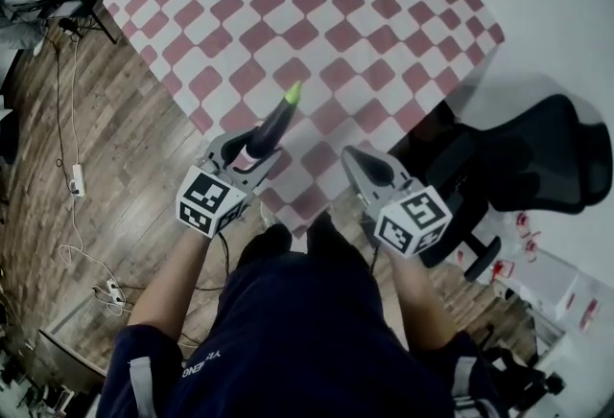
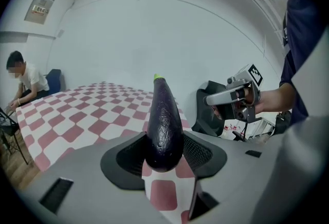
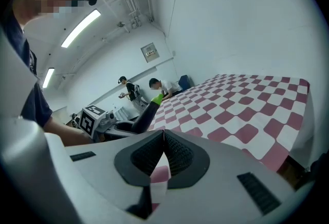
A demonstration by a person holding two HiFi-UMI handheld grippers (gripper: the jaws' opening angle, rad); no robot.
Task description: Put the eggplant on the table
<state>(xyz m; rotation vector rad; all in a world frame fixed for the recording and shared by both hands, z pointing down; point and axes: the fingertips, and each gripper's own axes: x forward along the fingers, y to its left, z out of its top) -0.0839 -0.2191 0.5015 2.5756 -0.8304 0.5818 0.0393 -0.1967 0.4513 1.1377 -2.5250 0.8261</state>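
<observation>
Left gripper view shows the left gripper squeezing the fat end of a shiny, dark purple eggplant. Its green tip points ahead over the red-and-white checked counter. The right gripper is closed on nothing. A black chair stands right of it. The counter's near corner lies below both grippers, and its wide top spreads ahead.

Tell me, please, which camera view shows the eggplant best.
The left gripper view: the eggplant fills the centre, held by the left gripper. The head view shows it small from above; the right gripper view, only its upper part.
</observation>
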